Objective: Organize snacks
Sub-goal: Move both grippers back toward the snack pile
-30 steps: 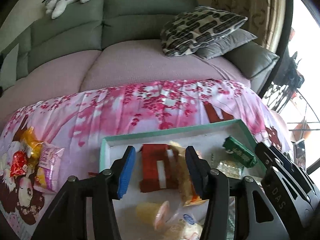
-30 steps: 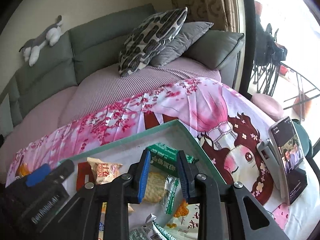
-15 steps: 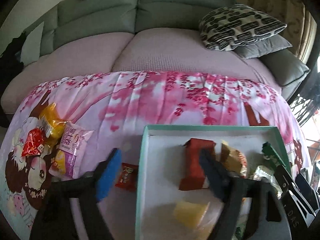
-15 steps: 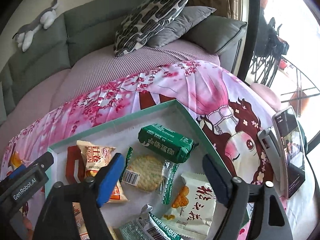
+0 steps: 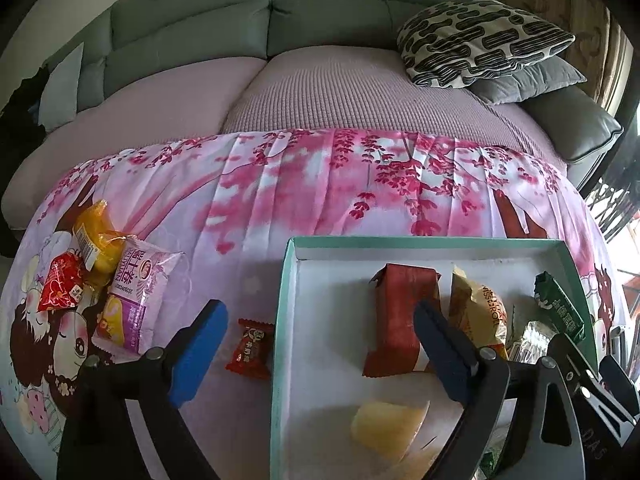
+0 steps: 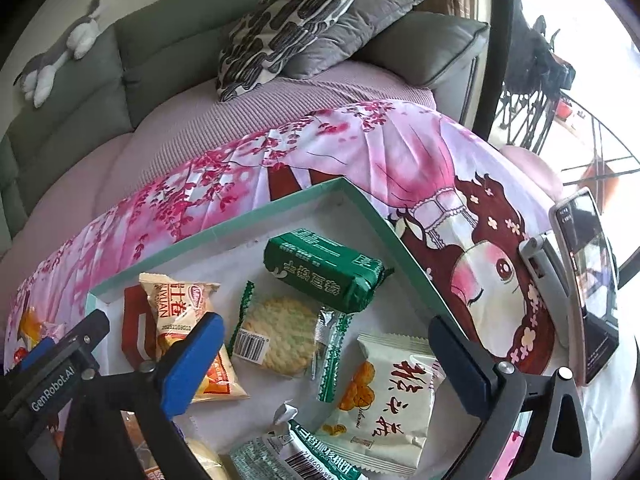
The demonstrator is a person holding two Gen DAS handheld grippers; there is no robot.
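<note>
Beside tray (image 5: 285, 312), left-view-only candy (image 5: 251, 349)

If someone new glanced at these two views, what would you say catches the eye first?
Probably the teal-rimmed tray on the pink cherry-blossom cloth, crowded with snacks: a green packet at the back, a round cracker mid-tray, a red packet on its left. Next, the loose snack pile on the cloth left of the tray, and both claws, left and right, opening empty.
</note>
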